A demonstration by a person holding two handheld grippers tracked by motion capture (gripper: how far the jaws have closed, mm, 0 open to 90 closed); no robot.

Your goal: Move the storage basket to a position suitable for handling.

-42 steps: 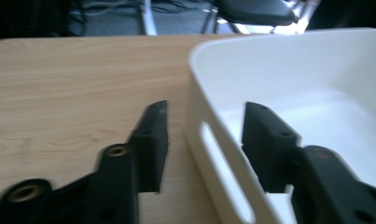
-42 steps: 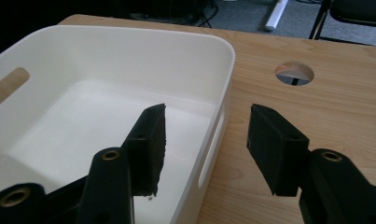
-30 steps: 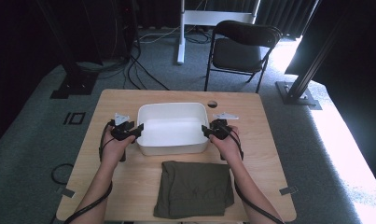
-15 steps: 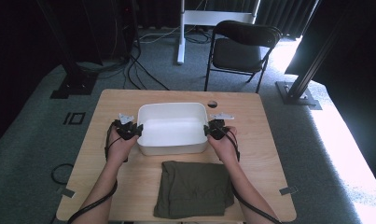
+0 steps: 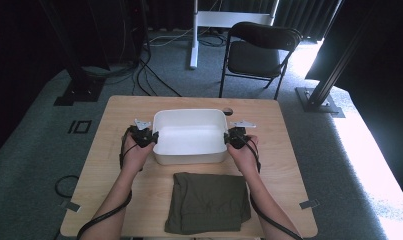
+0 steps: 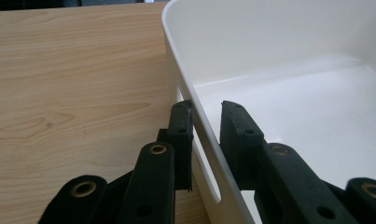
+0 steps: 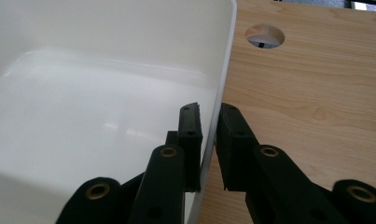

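Note:
A white plastic bin stands empty at the middle of the wooden table. My left gripper is at the bin's left wall. In the left gripper view its jaws have just been closing and straddle the rim above a handle slot, one pad outside and one inside. My right gripper is at the right wall. The right gripper view has its jaws pinched on the thin wall. A folded olive cloth lies in front of the bin, between the person's forearms.
A round cable hole is in the table just behind the bin's right corner, also in the right gripper view. A black folding chair stands beyond the table. Cables run across the grey carpet at the left.
Both hands have closed in on the bin's side walls, the left one shifting slightly to the right. The jaws of both grippers have come together on the walls. The bin and cloth have not moved.

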